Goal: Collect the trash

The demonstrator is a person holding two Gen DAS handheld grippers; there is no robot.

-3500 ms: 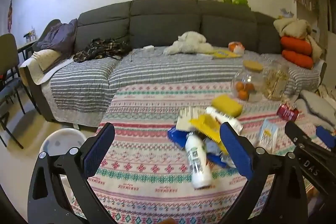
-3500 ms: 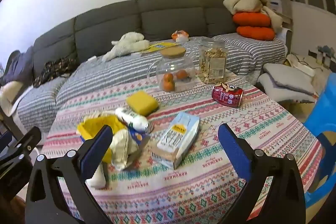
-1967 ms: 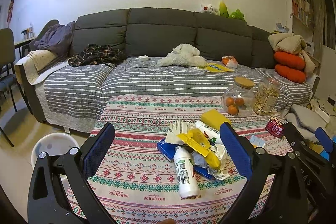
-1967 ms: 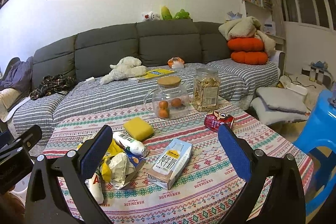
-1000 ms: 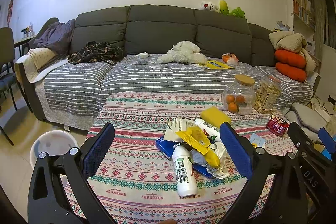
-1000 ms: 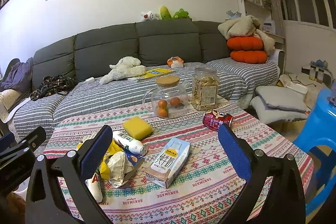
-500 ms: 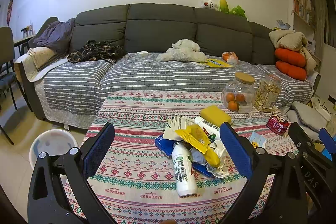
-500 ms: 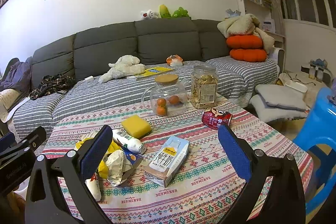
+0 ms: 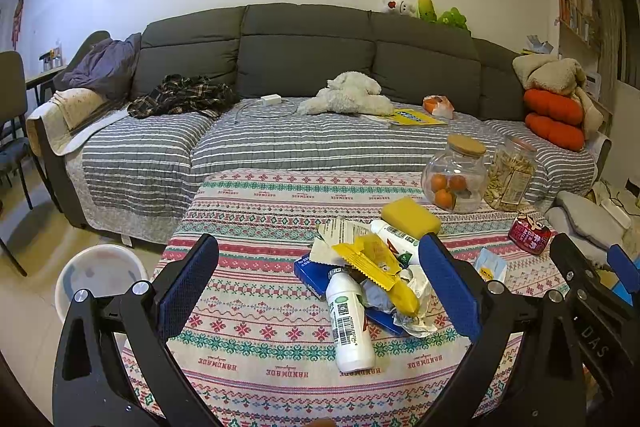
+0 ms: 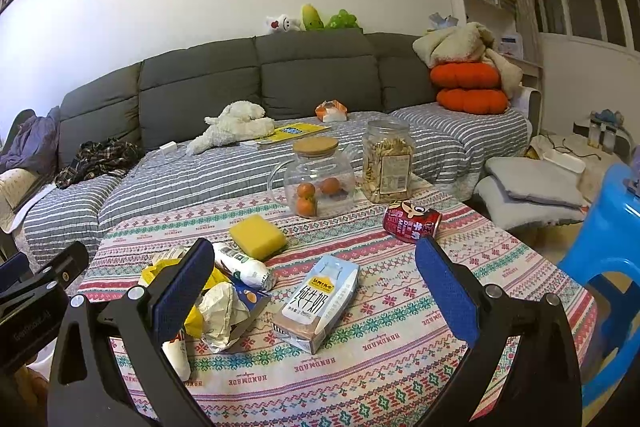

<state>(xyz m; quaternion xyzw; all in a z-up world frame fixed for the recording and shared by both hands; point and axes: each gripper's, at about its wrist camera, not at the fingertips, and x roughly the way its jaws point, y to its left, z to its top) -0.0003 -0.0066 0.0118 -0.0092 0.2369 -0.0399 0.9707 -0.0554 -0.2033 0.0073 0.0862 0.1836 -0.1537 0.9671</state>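
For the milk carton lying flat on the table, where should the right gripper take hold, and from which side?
Grip the milk carton across its narrow width at mid-body, coming from above with the open right gripper. It lies flat on its broad face, its long sides clear of the trash pile, so probably both fingers fit.

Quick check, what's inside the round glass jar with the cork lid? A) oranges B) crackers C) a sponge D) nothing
A: the round glass jar holds small oranges; the snack-filled one is the taller jar beside it, and the yellow sponge lies on the tablecloth in front.
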